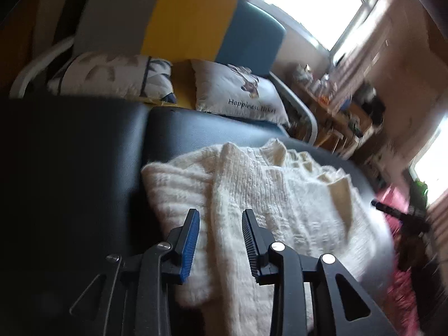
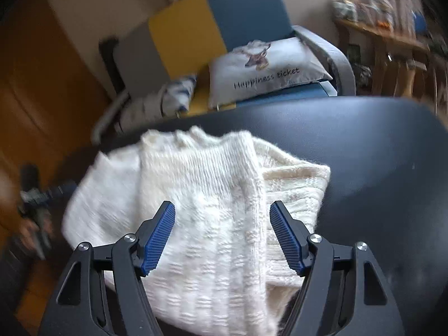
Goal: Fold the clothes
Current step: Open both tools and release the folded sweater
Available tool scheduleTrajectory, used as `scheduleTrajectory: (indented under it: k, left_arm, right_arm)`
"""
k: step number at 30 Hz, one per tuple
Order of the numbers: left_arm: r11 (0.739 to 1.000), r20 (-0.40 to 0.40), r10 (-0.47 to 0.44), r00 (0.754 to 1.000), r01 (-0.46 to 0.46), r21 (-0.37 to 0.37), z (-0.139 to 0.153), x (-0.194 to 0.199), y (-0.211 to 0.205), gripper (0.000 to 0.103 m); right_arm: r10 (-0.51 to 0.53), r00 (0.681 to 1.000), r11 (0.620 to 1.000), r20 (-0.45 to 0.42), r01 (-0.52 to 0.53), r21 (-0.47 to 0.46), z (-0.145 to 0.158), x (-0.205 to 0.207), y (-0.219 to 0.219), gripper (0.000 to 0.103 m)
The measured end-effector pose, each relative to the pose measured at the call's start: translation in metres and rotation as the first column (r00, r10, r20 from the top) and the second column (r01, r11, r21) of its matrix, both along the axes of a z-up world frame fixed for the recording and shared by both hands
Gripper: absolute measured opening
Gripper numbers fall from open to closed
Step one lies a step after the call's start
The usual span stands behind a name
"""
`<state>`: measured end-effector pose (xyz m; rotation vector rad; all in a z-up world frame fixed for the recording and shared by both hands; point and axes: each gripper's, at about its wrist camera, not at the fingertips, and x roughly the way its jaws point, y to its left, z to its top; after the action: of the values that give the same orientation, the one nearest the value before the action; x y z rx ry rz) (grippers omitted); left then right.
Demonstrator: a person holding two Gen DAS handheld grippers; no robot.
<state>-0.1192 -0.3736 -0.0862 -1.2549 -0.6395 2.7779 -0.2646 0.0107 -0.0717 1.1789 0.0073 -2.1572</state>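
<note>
The black padded table (image 1: 84, 145) carries the cream sweater (image 2: 201, 196), folded, its near end cut off below my view. My left gripper (image 1: 221, 218) and right gripper (image 2: 222, 210) hover over it, fingers (image 2: 159, 238) spread, pinching nothing. The room beyond is blurred.

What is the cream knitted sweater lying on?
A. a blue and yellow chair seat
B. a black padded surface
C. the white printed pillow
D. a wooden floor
B: the cream knitted sweater lies folded on the black padded surface, with the chair and pillow behind it.
</note>
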Motion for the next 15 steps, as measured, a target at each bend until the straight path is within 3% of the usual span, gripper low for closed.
scheduleTrajectory:
  k: [5,9,13,15]
  left_arm:
    - [0.998,0.027,-0.031,0.999,0.033,-0.047,-0.005,-0.030,0.008,0.033]
    - [0.985,0.057,-0.105,0.993,0.112,-0.133,-0.010,-0.048,0.024,0.033]
    - [0.981,0.094,-0.132,0.987,0.143,-0.128,-0.021,-0.060,0.028,0.033]
    - [0.977,0.086,-0.140,0.986,0.152,-0.149,-0.023,-0.060,0.032,0.030]
  right_arm:
    - [0.057,0.997,0.986,-0.049,-0.048,0.161,-0.018,-0.007,-0.028,0.073]
    - [0.079,0.991,0.962,-0.104,-0.048,0.269,-0.026,-0.013,-0.043,0.073]
    - [0.044,0.989,0.956,-0.144,0.000,0.292,-0.027,-0.022,-0.045,0.073]
    - [0.058,0.991,0.959,-0.121,-0.021,0.284,-0.032,-0.028,-0.047,0.073]
